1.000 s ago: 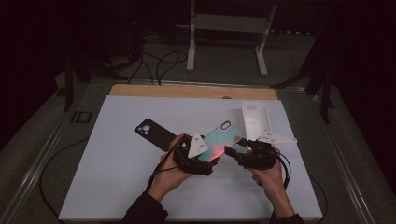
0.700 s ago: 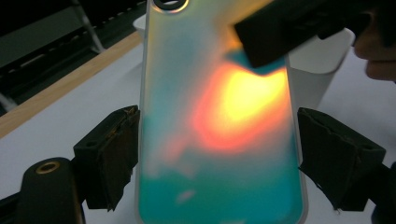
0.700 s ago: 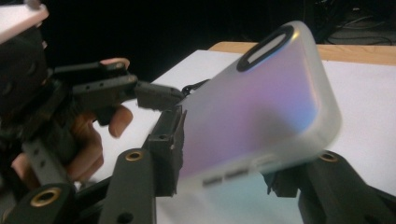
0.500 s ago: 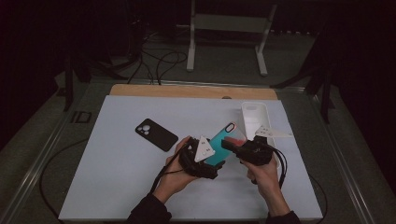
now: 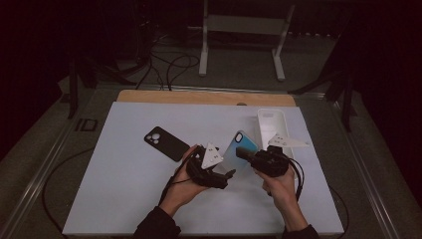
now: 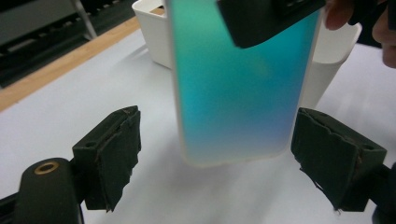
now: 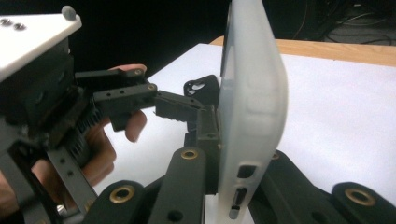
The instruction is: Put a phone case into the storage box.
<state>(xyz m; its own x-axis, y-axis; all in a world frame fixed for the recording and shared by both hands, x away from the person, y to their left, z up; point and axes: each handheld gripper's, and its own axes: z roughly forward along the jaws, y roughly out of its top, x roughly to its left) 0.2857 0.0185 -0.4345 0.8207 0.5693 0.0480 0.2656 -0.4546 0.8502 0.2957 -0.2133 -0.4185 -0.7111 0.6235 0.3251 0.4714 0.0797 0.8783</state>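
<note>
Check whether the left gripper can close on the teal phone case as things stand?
Probably yes. The left gripper stands open with the teal phone case hanging between its pads, untouched and unblocked. The right gripper has just closed on the case.

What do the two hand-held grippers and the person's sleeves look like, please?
Both are black. The left hand-held gripper carries a pale grey three-cornered plate with small dark dots; its jaw pads are worn and ragged-edged, with brass-coloured rivets at the joints. The right hand-held gripper has a similar plate and a black cable looping beside the wrist. The sleeves are dark.
</note>
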